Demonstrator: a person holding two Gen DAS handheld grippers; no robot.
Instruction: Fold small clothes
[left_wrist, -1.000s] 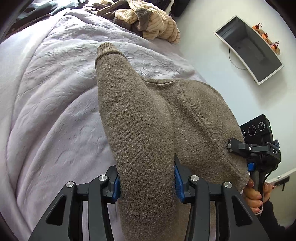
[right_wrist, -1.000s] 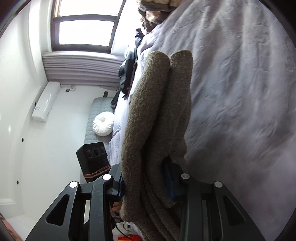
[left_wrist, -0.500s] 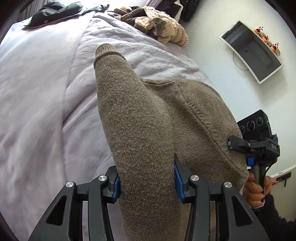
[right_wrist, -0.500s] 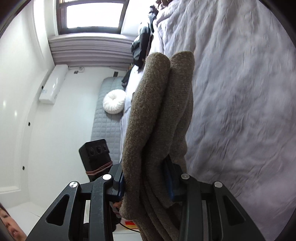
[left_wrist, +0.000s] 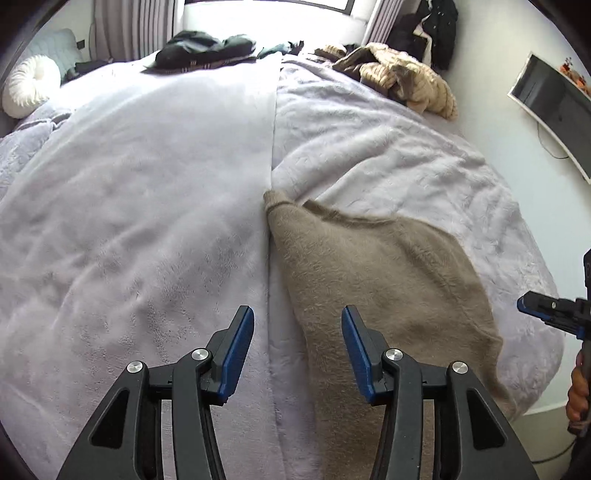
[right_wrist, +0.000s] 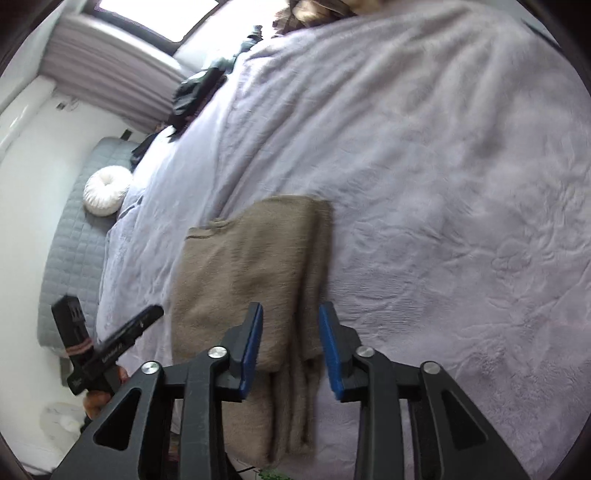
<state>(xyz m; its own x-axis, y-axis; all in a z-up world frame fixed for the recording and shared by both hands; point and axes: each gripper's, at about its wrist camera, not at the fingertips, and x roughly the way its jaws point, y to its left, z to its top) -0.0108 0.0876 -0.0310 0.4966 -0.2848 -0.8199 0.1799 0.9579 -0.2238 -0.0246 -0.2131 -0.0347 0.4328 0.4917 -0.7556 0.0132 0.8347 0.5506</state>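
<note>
A folded brown knit sweater (left_wrist: 373, 273) lies flat on the lilac bed cover (left_wrist: 147, 206), near the bed's near edge. My left gripper (left_wrist: 297, 350) is open and empty, hovering just above the sweater's left edge. In the right wrist view the sweater (right_wrist: 247, 266) lies below my right gripper (right_wrist: 290, 347), which is open and empty over its folded right side. The right gripper also shows at the right edge of the left wrist view (left_wrist: 550, 314), and the left gripper at the lower left of the right wrist view (right_wrist: 110, 343).
A pile of tan and brown clothes (left_wrist: 399, 77) and dark clothes (left_wrist: 207, 48) lie at the bed's far end. A white round cushion (left_wrist: 29, 85) sits at the far left on a grey sofa (right_wrist: 74, 251). A monitor (left_wrist: 554, 107) hangs on the right wall.
Both grippers have opened and let go of the sweater, which was held up between them and now lies flat on the bed. Both grippers have pulled back above it.
</note>
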